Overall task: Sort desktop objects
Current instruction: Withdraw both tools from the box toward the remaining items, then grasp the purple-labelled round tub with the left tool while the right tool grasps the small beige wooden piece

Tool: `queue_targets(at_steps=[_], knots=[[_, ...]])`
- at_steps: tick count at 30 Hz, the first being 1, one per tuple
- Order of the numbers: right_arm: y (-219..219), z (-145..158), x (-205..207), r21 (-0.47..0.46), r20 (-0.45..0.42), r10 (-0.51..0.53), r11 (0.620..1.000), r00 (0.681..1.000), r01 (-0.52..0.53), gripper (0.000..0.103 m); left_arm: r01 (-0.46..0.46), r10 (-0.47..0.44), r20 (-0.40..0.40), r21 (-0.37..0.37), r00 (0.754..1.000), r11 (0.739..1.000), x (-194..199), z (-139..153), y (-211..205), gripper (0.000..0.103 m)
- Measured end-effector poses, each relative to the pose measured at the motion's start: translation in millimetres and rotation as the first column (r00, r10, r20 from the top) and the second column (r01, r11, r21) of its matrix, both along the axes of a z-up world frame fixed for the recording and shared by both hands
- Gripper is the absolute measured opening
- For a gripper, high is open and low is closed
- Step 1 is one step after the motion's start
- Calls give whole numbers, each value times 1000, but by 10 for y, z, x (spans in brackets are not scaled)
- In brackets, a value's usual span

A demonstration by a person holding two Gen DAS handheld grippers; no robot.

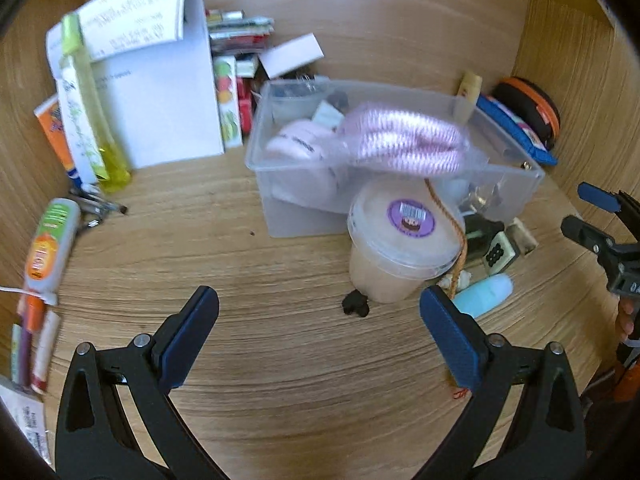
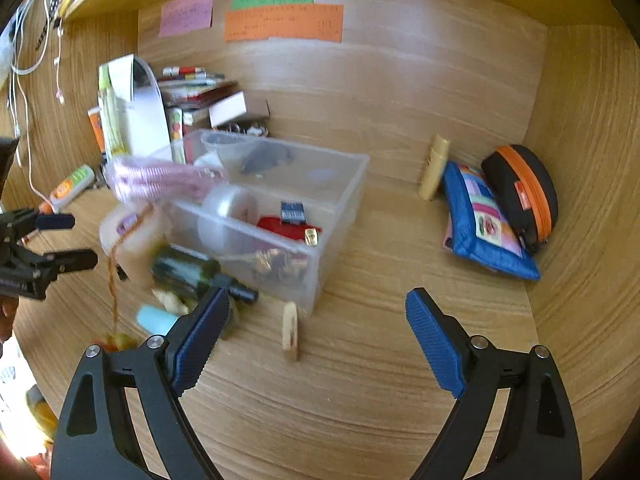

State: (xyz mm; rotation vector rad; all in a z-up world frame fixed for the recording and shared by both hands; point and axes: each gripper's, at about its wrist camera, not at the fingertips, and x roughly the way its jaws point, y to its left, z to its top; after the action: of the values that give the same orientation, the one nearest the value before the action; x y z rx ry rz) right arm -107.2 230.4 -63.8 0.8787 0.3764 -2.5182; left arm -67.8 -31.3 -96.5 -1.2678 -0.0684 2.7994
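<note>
Pink ribbed coil (image 1: 404, 140) (blurred) over the clear bin (image 1: 520, 184); both tools (image 1: 320, 324) (image 2: 316, 320) spread wide, empty.

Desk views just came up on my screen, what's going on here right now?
A person is sorting desk clutter with a tool in each hand. Both the left tool and the right tool are open and hold nothing, hovering above the wooden desk. A blurred pink coil sits over the near rim of the clear bin, which already holds several small items. A lidded cup, a dark bottle and a light blue item lie in front of the bin, outside it.
</note>
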Motion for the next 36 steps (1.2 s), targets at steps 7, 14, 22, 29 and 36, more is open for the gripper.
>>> queue_targets(at_steps=[7, 14, 22, 29, 36], knots=[[123, -203, -60, 31, 55, 11, 999, 998, -13, 84, 10, -12, 36, 50, 999, 999, -153, -107, 183, 102], [81, -379, -156, 41, 138, 49, 998, 989, -55, 59, -9, 8, 11, 66, 1000, 998, -219, -106, 386, 92], [-123, -508, -216, 64, 183, 118, 989, 976, -131, 29, 2, -5, 26, 109, 1000, 994, -325, -143, 549, 63], [-274, -579, -226, 84, 174, 146, 983, 974, -162, 15, -16, 15, 13, 74, 1000, 997, -382, -144, 614, 60], [-237, -580, -229, 71, 159, 144, 985, 977, -157, 10, -62, 63, -9, 102, 998, 993, -265, -113, 439, 58]])
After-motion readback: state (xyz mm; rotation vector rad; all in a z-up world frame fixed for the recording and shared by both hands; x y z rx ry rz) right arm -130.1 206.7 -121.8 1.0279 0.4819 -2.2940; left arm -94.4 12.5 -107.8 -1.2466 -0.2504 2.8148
